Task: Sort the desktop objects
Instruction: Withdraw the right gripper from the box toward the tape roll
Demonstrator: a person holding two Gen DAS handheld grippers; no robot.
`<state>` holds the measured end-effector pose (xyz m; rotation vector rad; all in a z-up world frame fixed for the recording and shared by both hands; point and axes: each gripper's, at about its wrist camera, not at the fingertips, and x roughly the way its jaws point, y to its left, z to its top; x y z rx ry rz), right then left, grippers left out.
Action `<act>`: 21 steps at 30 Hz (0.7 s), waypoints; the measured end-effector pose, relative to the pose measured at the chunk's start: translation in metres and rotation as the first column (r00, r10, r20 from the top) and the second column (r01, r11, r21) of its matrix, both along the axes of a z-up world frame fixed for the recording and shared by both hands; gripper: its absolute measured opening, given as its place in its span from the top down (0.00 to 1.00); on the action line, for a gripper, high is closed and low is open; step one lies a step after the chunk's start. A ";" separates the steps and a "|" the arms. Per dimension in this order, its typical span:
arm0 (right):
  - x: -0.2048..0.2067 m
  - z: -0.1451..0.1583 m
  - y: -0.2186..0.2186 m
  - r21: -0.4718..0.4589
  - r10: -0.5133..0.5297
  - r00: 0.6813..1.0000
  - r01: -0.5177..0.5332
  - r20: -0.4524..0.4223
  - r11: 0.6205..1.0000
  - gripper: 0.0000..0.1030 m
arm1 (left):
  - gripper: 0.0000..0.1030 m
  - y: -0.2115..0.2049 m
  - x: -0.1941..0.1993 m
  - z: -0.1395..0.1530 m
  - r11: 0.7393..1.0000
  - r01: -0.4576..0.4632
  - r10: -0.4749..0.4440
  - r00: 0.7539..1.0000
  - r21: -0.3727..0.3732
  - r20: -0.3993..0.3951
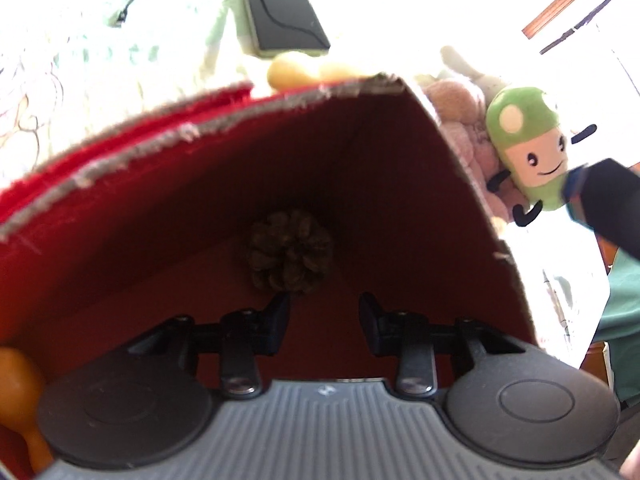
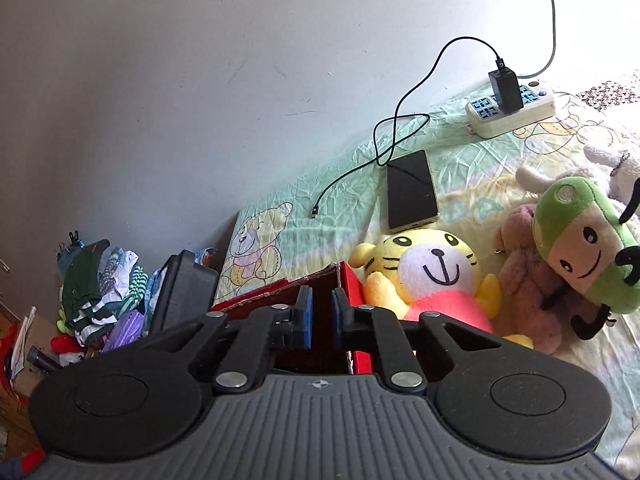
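My left gripper (image 1: 324,314) is hanging inside the red box (image 1: 132,248), jaws narrow with nothing between them. The pine cone (image 1: 290,252) is lying on the box floor just beyond the tips, toward the far inside corner, one finger (image 1: 276,314) nearly brushing it. I'm judging that cone as light, stiff and brittle: the scales could chip under a hard squeeze, so I'd be taking it across its widest middle, gently. An orange thing (image 1: 18,392) is sitting at the box's left side; I cannot tell what it is.

My right gripper (image 2: 320,316) is hovering above the box's near corner, blue pads (image 2: 306,318) drawn close together, empty. Just beyond the box, the yellow tiger plush (image 2: 432,276) is lying on the bedsheet (image 2: 340,168), touching the box wall, with a pink plush (image 2: 524,280) and the green mushroom plush (image 2: 584,244) piled toward the sheet's right edge. Those are looking soft, light and squashy: I'd be pinching a limb or the body's middle. The phone (image 2: 410,190) and power strip (image 2: 516,110) are lying farther back, near the wall.
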<state>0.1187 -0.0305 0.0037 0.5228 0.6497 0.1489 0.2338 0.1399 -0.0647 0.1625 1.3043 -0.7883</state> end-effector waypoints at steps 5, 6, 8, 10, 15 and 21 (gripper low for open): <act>-0.003 -0.003 0.003 -0.014 0.002 1.000 -0.002 0.015 1.000 0.89 | 0.55 0.019 -0.009 0.025 0.999 -0.024 0.026 0.997 -0.027 0.075; -0.003 -0.003 0.003 -0.014 0.002 1.000 -0.002 0.019 1.000 0.88 | 0.54 0.026 -0.012 0.031 0.999 -0.033 0.035 0.994 -0.028 0.100; -0.004 -0.003 0.004 -0.028 0.003 1.000 -0.003 0.025 1.000 0.86 | 0.49 0.041 -0.021 0.044 0.998 -0.055 0.059 0.985 -0.024 0.162; -0.006 -0.001 0.006 -0.060 0.001 1.000 0.000 0.031 0.998 0.85 | 0.44 0.058 -0.032 0.057 0.996 -0.089 0.091 0.970 -0.019 0.227; -0.018 0.005 0.006 -0.060 0.018 0.998 -0.015 0.057 0.998 0.85 | 0.40 0.094 -0.065 0.075 0.981 -0.175 0.193 0.937 -0.085 0.292; -0.039 0.015 0.015 -0.090 0.100 0.991 -0.091 0.091 0.992 0.81 | 0.15 0.150 -0.122 0.104 0.958 -0.247 0.285 0.884 -0.148 0.370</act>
